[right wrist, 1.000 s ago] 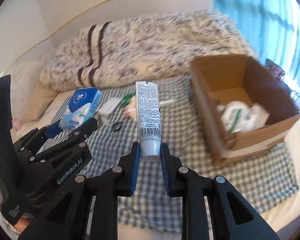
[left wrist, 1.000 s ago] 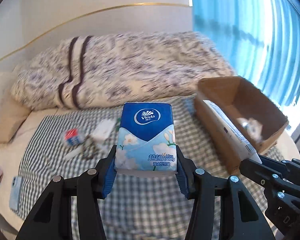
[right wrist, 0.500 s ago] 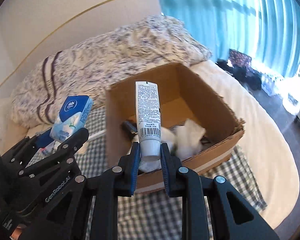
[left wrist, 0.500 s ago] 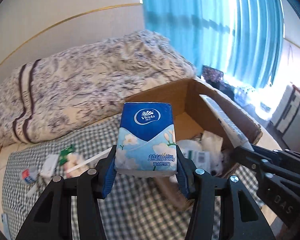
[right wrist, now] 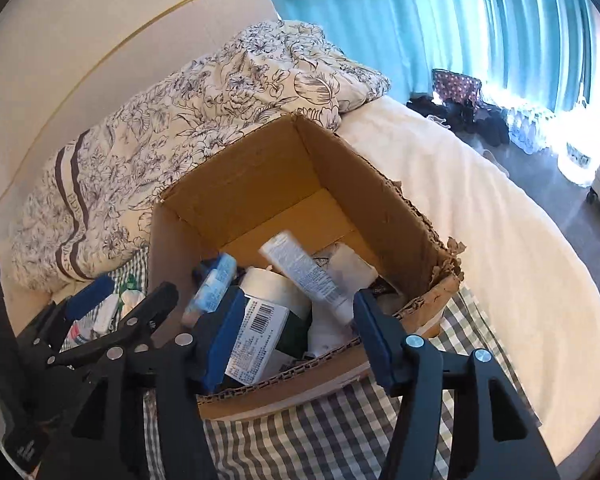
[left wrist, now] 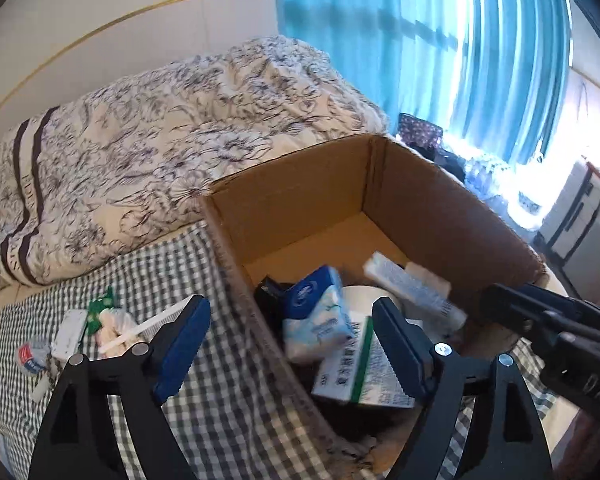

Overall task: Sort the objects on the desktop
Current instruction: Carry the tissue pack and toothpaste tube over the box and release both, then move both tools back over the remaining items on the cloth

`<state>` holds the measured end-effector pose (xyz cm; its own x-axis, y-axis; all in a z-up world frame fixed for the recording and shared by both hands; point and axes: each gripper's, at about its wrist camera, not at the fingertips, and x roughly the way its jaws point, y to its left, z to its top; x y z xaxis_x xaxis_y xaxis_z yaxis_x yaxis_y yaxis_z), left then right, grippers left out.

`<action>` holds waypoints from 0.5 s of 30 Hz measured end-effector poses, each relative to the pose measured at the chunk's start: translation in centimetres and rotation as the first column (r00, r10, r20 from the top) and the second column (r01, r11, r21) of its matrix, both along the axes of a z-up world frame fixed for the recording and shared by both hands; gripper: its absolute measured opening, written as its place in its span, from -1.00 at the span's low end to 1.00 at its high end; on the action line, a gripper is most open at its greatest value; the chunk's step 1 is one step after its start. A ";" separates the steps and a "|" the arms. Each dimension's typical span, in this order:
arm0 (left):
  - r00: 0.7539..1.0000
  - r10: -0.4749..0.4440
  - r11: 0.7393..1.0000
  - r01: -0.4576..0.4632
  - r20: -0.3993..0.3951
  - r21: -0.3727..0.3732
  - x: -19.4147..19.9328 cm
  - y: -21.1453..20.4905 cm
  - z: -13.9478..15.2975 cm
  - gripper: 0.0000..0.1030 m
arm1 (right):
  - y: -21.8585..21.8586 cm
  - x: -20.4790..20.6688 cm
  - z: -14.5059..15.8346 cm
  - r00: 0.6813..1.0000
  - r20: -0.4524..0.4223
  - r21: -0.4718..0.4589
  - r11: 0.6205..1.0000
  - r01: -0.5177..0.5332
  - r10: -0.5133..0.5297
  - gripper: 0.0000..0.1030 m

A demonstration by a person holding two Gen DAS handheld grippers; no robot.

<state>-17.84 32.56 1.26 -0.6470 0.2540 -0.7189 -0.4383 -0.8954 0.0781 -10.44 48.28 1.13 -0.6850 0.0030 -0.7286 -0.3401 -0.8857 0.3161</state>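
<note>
Bed with floral duvet (left wrist: 172, 128), checked cloth (left wrist: 228, 408); cream wall (right wrist: 100, 20); backlit teal curtains (left wrist: 440, 40); grey floor (right wrist: 548, 176).

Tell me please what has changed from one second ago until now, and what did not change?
Both grippers swung from the checked cloth over to the cardboard box and opened. The left gripper let go the blue tissue pack; the right gripper let go the white tube. Both now lie inside the box. The small items on the checked cloth stayed where they were.
</note>
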 end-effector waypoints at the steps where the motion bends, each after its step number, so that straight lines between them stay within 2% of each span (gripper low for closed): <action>1: 1.000 0.011 1.000 -0.011 0.001 -0.003 0.0 -0.5 0.0 0.67 | -0.2 0.1 0.1 1.000 0.000 0.003 1.000 -0.002 0.002 0.09; 6: 0.997 0.078 0.997 -0.079 -0.007 -0.019 0.8 -4.0 0.9 0.68 | -3.0 0.9 1.2 0.999 -0.015 0.000 0.999 -0.044 0.044 0.09; 9: 0.990 0.140 0.990 -0.141 -0.023 -0.021 1.8 -7.3 1.6 0.88 | -5.2 1.9 2.0 0.996 -0.040 0.008 0.997 -0.078 0.078 0.09; 15: 0.971 0.233 0.972 -0.234 -0.058 -0.012 4.3 -14.5 2.9 0.89 | -11.8 4.0 3.3 0.984 -0.067 0.049 0.985 -0.164 0.167 0.09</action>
<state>-13.55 18.06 4.12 -0.7262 0.0783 -0.6830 -0.2119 -0.9706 0.1140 -6.47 36.52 4.45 -0.7287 -0.0840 -0.6797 -0.1661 -0.9412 0.2944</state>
